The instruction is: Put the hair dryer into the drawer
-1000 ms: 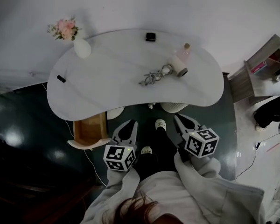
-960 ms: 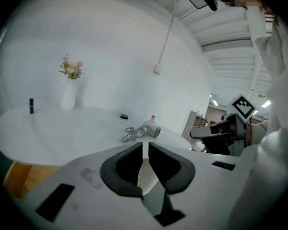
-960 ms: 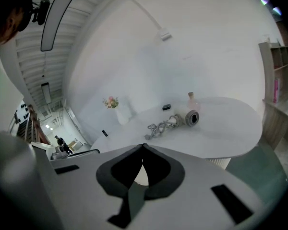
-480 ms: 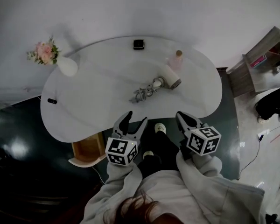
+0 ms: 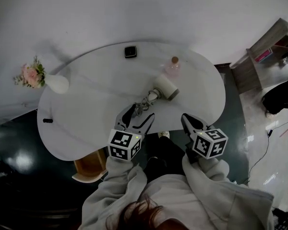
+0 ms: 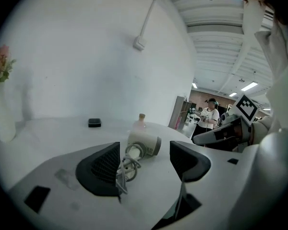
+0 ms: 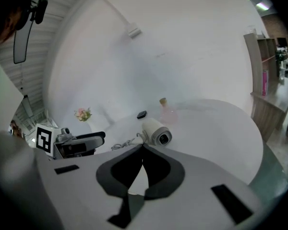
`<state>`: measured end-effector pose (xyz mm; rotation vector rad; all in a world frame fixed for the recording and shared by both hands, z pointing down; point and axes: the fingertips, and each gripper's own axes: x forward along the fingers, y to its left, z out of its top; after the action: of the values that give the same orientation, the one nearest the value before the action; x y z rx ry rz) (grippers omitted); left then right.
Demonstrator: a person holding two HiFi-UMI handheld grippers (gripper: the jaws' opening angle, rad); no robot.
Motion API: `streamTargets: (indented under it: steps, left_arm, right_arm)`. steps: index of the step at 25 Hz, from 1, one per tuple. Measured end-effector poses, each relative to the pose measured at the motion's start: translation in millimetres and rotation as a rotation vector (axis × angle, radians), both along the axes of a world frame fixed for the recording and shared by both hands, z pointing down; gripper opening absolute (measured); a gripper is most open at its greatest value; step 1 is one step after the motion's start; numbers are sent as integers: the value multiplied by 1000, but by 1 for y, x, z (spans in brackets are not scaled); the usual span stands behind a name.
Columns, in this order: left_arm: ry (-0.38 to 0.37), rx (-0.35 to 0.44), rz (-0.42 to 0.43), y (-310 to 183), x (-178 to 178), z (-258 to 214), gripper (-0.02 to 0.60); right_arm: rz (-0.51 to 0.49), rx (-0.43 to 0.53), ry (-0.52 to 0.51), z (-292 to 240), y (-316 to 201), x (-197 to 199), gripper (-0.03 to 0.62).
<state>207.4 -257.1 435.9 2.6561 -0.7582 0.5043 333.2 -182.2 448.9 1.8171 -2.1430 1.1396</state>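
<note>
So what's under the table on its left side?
An open wooden drawer sticks out from under the white table at its near edge; its visible part looks bare. The table covers the drawer's rear and its mounting.

The head view was dim and nearly colourless, and the white table [image 5: 86, 109] was its brightest area. Soft glare lay on the dark floor [image 5: 19, 162], and the vase [image 5: 57, 84] seemed to cast a faint shadow on the wall. Fisheye distortion bent every view's edges, and both gripper views had black corners. Ceiling lights [image 6: 249, 86] glowed in the left gripper view. The hair dryer [image 7: 156, 132] looked hazy and washed out.
</note>
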Motion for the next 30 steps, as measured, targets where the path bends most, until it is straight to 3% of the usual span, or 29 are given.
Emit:
streamTargets:
  steps: [4,8,15,27,30]
  left_arm:
    - [-81,-13,74,-15,26,13,322]
    - [-221,-22,145,-27,43,40,339]
    - [-403,-107,270,-41,62,74,341]
    - [-689,-150,312,-50,57,137,341]
    - [-702,-164,329,-49,58,143,341]
  right_arm:
    - [5,-10,-13,5,-13,13,51]
    - [-4,-29,-25,12,-28,19,51]
    - [1,-52,-49,21,-45,35,51]
    - [-15,-59,-67,38,-69,54,51]
    - [-1,-58,-64,41,-72,63,51]
